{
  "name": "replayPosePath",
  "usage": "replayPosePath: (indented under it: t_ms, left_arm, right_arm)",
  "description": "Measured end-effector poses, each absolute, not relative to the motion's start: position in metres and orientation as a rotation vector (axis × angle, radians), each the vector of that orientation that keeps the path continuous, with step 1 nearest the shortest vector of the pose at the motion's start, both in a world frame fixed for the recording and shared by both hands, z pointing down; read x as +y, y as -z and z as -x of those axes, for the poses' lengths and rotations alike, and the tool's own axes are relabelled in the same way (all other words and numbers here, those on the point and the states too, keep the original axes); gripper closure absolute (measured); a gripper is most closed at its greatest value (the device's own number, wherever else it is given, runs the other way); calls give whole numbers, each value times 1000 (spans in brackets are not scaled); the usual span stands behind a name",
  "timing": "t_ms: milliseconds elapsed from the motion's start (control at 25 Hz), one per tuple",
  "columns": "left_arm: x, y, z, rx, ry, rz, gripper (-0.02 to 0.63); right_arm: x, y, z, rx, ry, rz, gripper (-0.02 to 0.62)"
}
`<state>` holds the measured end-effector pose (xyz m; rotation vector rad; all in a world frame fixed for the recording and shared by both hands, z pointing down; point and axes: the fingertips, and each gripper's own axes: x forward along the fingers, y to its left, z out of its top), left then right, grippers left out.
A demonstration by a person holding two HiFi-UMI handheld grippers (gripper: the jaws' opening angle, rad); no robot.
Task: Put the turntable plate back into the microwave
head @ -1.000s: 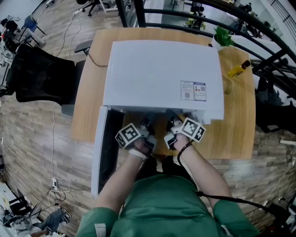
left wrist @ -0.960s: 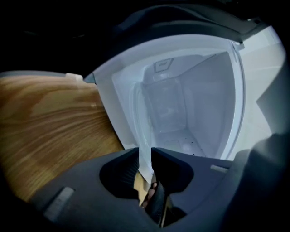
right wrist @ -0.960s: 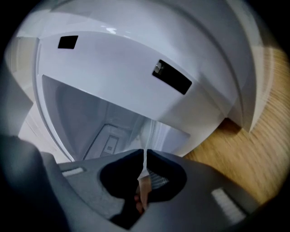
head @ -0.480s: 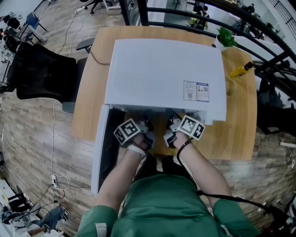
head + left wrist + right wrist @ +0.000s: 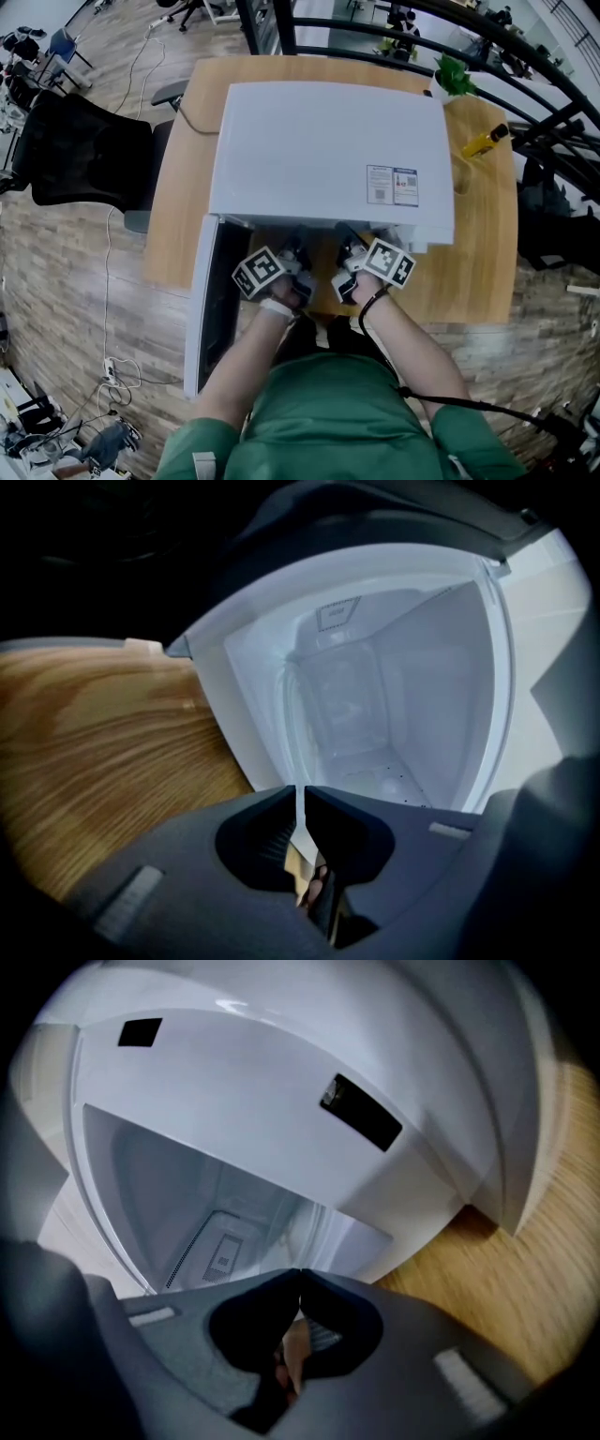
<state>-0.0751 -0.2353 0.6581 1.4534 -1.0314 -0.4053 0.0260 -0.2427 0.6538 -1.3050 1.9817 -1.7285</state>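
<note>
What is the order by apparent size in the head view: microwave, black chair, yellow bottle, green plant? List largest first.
1. microwave
2. black chair
3. green plant and yellow bottle: both small and much alike, so not ranked against each other.

White microwave [image 5: 328,150] on a wooden table [image 5: 178,187]; door [image 5: 212,300] swung open at left, label [image 5: 392,185] on top. Left gripper [image 5: 300,251] and right gripper [image 5: 347,253] at its front opening. Yellow bottle [image 5: 485,140] and green plant [image 5: 453,75] at the table's right. Black office chair [image 5: 84,155] beside the table's left.

Head view overhead, gripper views facing microwave [image 5: 323,150]
</note>
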Motion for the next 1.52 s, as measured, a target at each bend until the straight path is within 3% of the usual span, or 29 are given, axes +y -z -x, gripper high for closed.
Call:
replayPosePath:
  t_ms: [480,920,1160,1520]
  left_arm:
    - [-196,-639,56,-989,287,-1594,569]
    - [-161,-563,52,-1183,-195,-2141,569]
    - [-151,-513,54,-1251,-142,-2218,571]
    - [-151,-453,54,-1352,-96,-2394,571]
  right_arm:
    - [-209,-624,-10,2183,1667,1215,591]
    - [-175,-551,-19,2821,993,1431,591]
    - [-165,-508,-8,2993,584,1424,591]
    - [-161,-455,-10,2936,437,1431,592]
